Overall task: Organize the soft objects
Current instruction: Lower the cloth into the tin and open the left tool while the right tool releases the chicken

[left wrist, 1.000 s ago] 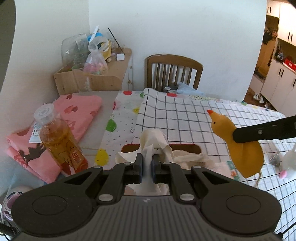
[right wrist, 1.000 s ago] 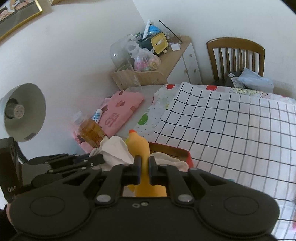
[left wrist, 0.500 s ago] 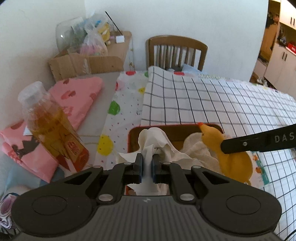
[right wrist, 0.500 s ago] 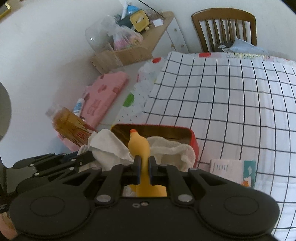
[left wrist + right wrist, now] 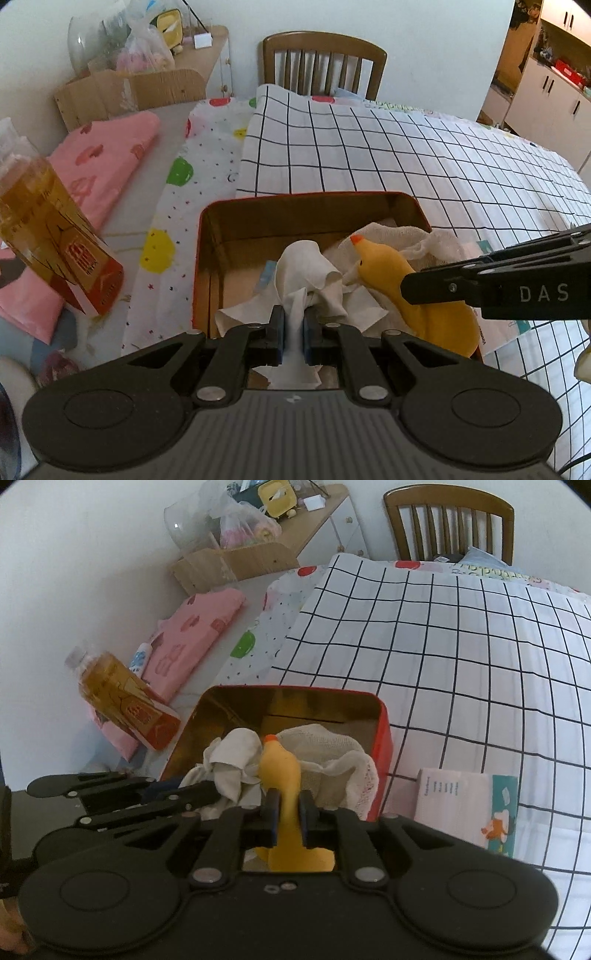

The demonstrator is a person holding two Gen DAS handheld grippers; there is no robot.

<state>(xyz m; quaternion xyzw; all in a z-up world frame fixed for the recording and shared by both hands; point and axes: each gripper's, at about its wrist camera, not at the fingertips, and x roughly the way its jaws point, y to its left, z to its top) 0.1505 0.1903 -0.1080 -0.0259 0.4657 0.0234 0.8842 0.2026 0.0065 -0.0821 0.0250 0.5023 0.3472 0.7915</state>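
Note:
My left gripper is shut on a white cloth and holds it down inside the red tin box. My right gripper is shut on a yellow rubber duck with an orange beak, also low inside the box. In the left wrist view the duck lies to the right of the cloth, with the right gripper's arm reaching in from the right. A cream towel lies in the box under both. The left gripper shows at the left of the right wrist view.
A bottle of amber liquid stands left of the box. A folded pink cloth lies beyond it. A tissue pack lies right of the box on the checked tablecloth. A wooden chair and a cluttered cabinet stand behind.
Both grippers have moved down and forward over the red box. The cloth and the duck went from above the box to low inside it, on the towel.

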